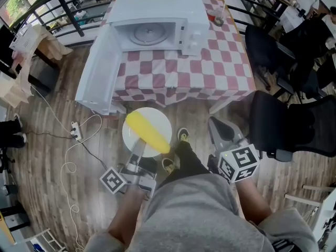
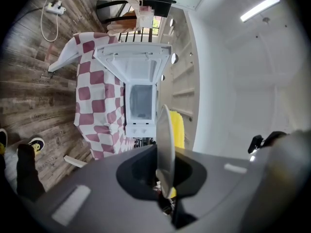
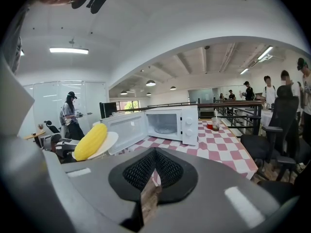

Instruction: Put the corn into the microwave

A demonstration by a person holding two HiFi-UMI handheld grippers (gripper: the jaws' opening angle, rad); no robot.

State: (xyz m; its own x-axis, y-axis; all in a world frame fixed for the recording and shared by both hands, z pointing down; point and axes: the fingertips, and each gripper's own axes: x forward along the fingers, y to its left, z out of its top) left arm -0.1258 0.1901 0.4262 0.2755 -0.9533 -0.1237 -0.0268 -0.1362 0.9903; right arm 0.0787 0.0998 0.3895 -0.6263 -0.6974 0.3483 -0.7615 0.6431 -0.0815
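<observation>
Got a fat, bright-yellow corn (image 1: 148,132) lying diagonally across a white plate (image 1: 157,121), left gripper (image 1: 138,150) clamped on its rim, right gripper (image 1: 220,130) pinched together, empty.

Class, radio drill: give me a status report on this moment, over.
Left claw shut on plate, corn lying on it. Right claw shut, empty. Door of microwave open, nothing in the way.

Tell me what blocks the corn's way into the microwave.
Nothing visible does. The corn lies on the plate clamped by the left gripper, and the microwave ahead has its door swung wide open.
</observation>
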